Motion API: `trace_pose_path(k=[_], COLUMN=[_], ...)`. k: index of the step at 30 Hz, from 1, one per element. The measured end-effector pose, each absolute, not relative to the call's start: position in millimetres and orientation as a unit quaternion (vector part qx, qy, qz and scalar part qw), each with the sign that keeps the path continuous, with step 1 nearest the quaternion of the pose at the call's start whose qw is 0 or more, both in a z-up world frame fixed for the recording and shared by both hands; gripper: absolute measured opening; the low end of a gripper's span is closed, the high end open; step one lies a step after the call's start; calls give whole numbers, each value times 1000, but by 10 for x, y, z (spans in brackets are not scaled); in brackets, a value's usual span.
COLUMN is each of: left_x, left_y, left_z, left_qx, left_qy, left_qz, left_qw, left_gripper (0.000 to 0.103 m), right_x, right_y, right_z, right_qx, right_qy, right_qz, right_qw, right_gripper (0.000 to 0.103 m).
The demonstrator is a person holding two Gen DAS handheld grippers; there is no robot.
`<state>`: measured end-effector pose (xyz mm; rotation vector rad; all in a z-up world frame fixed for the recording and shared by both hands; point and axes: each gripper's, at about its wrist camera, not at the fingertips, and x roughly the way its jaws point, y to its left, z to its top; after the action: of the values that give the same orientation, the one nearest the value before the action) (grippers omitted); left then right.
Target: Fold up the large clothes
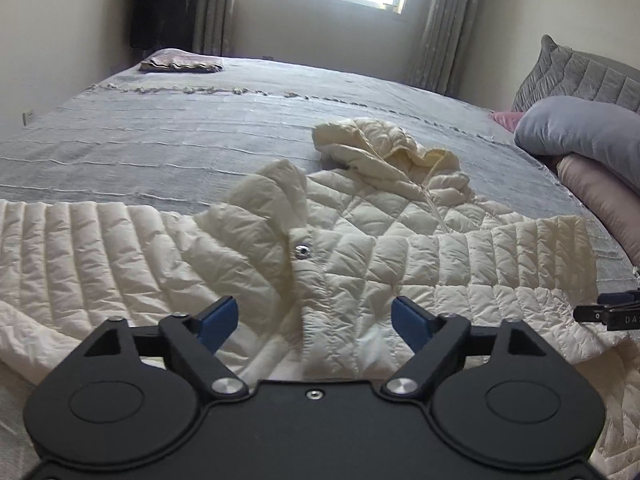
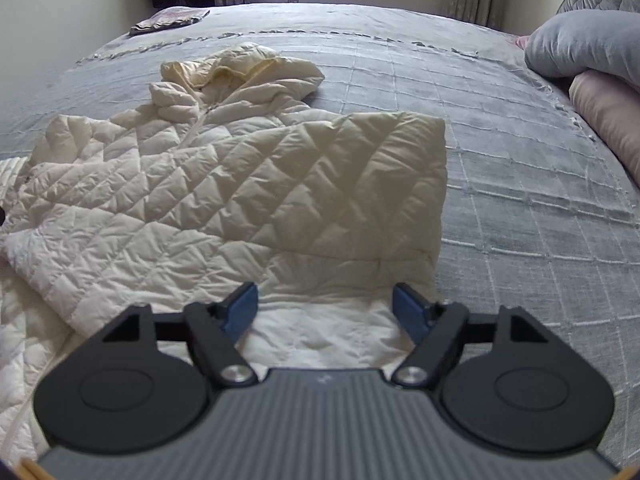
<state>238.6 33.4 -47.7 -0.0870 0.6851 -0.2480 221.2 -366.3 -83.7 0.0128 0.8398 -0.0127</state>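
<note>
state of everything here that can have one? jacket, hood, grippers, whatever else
jacket: spread on the bed, one side folded in, not fully folded
hood: crumpled, lying flat above the collar
snap button: undone
left gripper: open, holding nothing
right gripper: open, holding nothing
folded cloth: folded, at the far corner
curtains: drawn apart

Both wrist cameras are looking down, close over the bed (image 1: 160,152); both are sharing the quilted jacket (image 2: 240,184).
</note>
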Motion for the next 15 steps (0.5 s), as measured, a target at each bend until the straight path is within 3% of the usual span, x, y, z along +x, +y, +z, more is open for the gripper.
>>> trace_pose_path(k=[6,15], left_x=[2259,2391], left_y=[1009,2213], left_z=[-397,-777], left_qx=[-48,-81], left_qy=[336,379], left_qz=[-36,155], left_qw=[940,909], left_gripper=[96,97], right_x=[2001,1821], right_y=[-3433,-3118], right_z=[-633,-595], right_qx=[-21,-43], right_qy=[402,404], right_qz=[8,39], right_qw=[916,913], right_gripper=[88,90])
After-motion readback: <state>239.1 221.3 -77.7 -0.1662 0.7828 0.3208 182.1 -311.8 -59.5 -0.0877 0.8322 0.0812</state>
